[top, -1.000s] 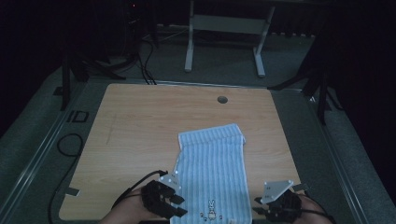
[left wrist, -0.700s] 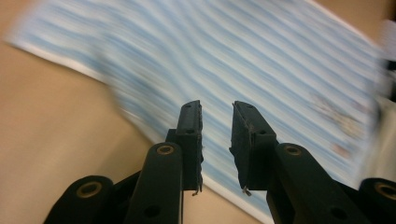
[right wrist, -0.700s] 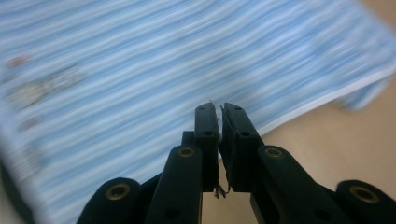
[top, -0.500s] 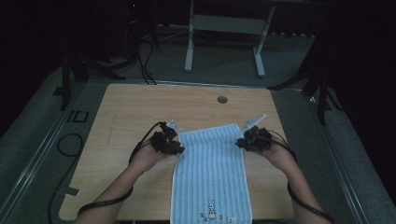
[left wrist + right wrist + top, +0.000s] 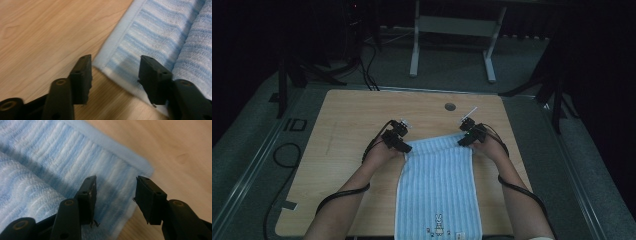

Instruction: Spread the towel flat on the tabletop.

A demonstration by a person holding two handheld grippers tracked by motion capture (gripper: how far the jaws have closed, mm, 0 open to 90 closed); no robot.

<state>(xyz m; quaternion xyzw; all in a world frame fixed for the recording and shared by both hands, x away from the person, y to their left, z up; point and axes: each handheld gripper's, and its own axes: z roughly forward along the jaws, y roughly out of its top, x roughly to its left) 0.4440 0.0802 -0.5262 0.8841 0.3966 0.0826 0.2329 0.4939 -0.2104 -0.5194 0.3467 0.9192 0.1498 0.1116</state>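
Left gripper and right gripper, fingers apart and empty, at the striped towel's far corners.

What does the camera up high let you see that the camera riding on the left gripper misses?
The high view alone takes in the whole striped towel with its little rabbit picture, both forearms, the right gripper and the floor around the table. The left gripper view alone shows the left gripper standing open over the towel's corner, and the weave close up. Both show towel and wooden tabletop.
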